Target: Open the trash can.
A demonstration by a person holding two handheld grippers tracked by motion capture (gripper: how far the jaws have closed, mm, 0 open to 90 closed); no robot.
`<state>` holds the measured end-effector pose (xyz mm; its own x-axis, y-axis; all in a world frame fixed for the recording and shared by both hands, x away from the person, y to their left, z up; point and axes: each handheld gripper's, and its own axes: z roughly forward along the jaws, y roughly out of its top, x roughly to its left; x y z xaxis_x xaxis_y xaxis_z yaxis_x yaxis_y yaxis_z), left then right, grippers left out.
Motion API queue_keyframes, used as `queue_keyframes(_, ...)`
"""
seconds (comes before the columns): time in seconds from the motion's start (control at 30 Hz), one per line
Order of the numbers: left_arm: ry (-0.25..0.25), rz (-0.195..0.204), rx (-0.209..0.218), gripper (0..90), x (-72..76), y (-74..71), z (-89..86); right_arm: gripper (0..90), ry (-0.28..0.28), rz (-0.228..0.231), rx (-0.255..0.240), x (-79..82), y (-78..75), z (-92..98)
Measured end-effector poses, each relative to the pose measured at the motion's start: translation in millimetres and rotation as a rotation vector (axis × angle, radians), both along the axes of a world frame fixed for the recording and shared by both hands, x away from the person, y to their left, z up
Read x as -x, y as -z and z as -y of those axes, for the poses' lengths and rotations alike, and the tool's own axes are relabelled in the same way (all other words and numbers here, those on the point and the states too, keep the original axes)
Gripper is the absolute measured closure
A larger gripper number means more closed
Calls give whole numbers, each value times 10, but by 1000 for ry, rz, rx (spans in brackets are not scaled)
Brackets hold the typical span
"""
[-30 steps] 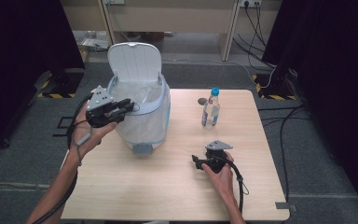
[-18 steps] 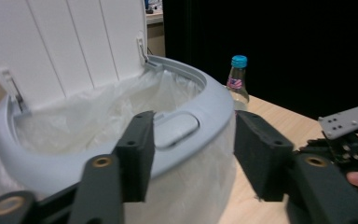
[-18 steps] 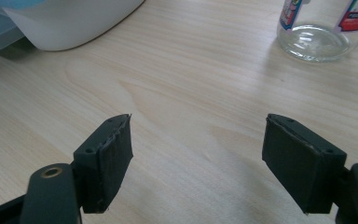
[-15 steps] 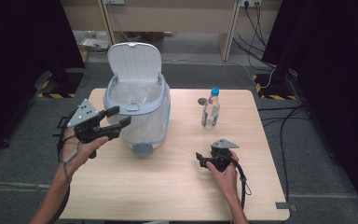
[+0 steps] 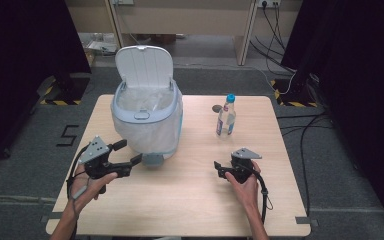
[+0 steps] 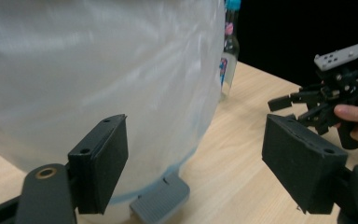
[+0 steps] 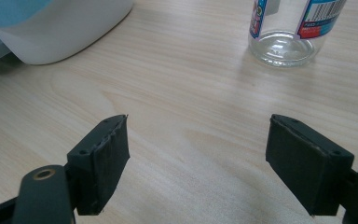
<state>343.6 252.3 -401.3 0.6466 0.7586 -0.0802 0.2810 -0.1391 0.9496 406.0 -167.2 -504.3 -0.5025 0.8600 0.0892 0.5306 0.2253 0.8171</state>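
Pale wood tabletop (image 5: 190, 200) carries a white pedal bin (image 5: 147, 122) with its lid up, far left of centre. A clear bottle (image 5: 226, 116) with a blue cap stands to its right; its label shows a barcode, the writing too blurred to read. The left hand-held gripper (image 5: 130, 152), at the bin's rim a second ago, has dropped near and left, jaws wide. The right hand-held gripper (image 5: 219, 168) has stayed put, jaws wide.

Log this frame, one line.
left gripper: open, empty, beside bin | right gripper: open, empty, over table | bin lid up | bottle upright, untouched
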Motion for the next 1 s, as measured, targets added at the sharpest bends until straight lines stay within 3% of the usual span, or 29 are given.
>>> queue_keyframes(0.1,0,-9,1,214,-14,148,-11,215,0,0,1,0,2,5)
queue_keyframes(0.13,-3,-26,-5,211,-31,261,-17,214,2,0,-1,0,-2,13)
queue_keyframes(0.27,-7,-50,-13,206,-61,431,-16,215,7,4,-4,2,-8,35)
queue_keyframes(0.33,-23,-96,-31,201,-92,593,-4,216,7,9,-5,3,-12,44)
queue_keyframes(0.37,-23,-96,-31,200,-92,593,-4,216,7,9,-5,3,-12,44)
queue_keyframes(0.47,-28,-140,-90,193,-135,767,19,219,13,27,-13,-1,-19,62)
queue_keyframes(0.5,-28,-140,-90,191,-135,767,19,219,13,27,-13,-1,-19,62)
queue_keyframes(0.57,-30,-180,-114,188,-166,883,27,219,15,32,-18,-2,-27,78)
queue_keyframes(0.6,-39,-201,-150,188,-188,988,33,219,21,34,-24,-8,-31,97)
queue_keyframes(0.9,-48,-254,-218,188,-211,1179,55,217,32,51,-22,-31,-77,169)
queue_keyframes(0.93,-48,-273,-242,188,-210,1211,53,216,35,53,-24,-30,-83,187)
queue_keyframes(1.0,-49,-289,-249,188,-211,1222,55,215,36,52,-28,-25,-87,192)
